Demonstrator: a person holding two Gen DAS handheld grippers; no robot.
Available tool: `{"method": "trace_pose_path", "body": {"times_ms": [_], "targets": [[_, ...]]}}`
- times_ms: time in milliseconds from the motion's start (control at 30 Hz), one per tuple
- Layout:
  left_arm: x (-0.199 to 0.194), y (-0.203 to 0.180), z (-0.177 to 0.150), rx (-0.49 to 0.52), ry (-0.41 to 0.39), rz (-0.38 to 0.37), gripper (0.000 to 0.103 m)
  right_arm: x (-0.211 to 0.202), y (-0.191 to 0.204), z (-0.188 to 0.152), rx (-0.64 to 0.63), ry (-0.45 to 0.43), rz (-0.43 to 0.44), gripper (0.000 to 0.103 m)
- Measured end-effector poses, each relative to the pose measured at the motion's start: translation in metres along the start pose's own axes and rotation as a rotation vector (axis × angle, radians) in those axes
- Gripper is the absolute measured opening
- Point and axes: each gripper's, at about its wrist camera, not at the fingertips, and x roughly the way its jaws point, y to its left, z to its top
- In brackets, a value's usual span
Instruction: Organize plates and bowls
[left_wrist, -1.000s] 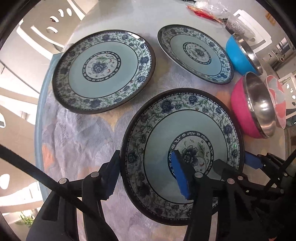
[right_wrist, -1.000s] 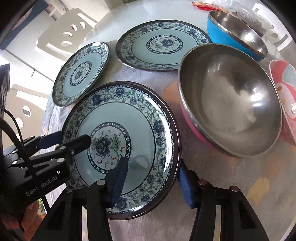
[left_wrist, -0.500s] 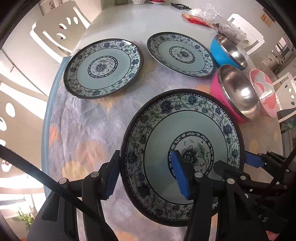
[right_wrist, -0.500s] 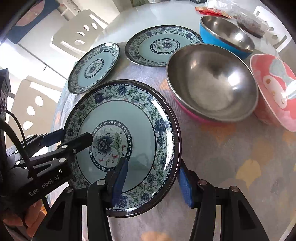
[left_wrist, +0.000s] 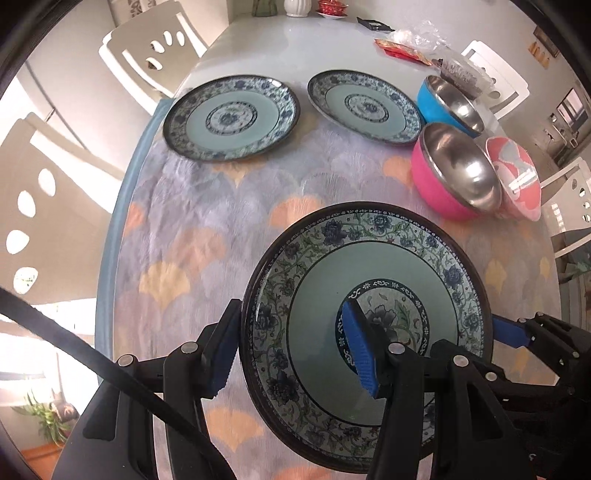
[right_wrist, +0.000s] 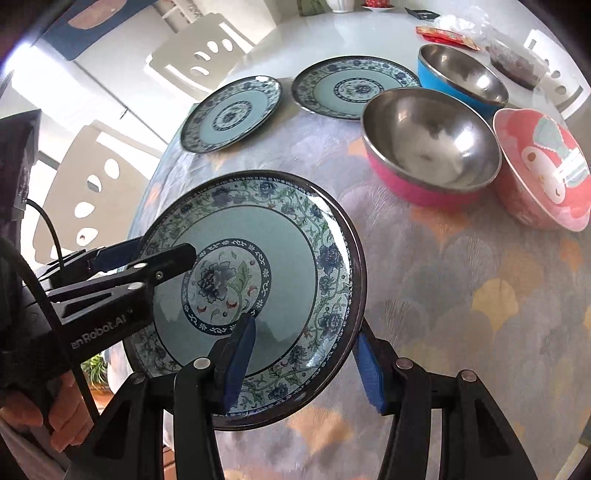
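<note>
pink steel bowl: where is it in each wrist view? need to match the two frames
Left wrist: pink steel bowl sits right of centre in the upper half, beyond the held plate.
Right wrist: pink steel bowl sits upper right, larger, beyond that plate.
Shared landmark: blue steel bowl, just behind the pink one in both.

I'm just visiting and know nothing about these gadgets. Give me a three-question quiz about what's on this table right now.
1. How many patterned plates are in sight, counting the held plate?
2. True or false: only the right gripper grips that plate; the left gripper is elsewhere.
3. Which bowl stands nearest the held plate: A the blue bowl, B the pink steel bowl, C the cartoon bowl?

Key: 1. Three, with the left far plate and right far plate lying on the tablecloth. 2. False, both clamp its rim. 3. B.
</note>
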Motion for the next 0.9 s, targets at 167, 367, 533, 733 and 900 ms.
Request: {"method": "trace_pose_path", "body": {"times_ms": [167, 367, 533, 733, 900], "targets": [[-0.003, 0.003, -0.027, -0.029, 0.012, 0.001, 0.051, -0.003, 0.006, -0.018, -0.035, 0.011, 0.011, 0.052], [-0.004, 0.003, -0.054, -0.060, 0.029, 0.009, 0.051, 0.003, 0.009, -0.040, -0.058, 0.038, 0.015, 0.052], [0.000, 0.005, -0.073, -0.088, 0.047, 0.011, 0.051, 0.008, 0.010, -0.055, -0.073, 0.064, 0.018, 0.052], [0.006, 0.007, -0.091, -0.098, 0.070, 0.009, 0.051, 0.016, 0.008, -0.065, -0.066, 0.092, 0.029, 0.052], [0.013, 0.008, -0.098, -0.108, 0.094, 0.011, 0.051, 0.023, 0.009, -0.070, -0.059, 0.113, 0.032, 0.052]]}}
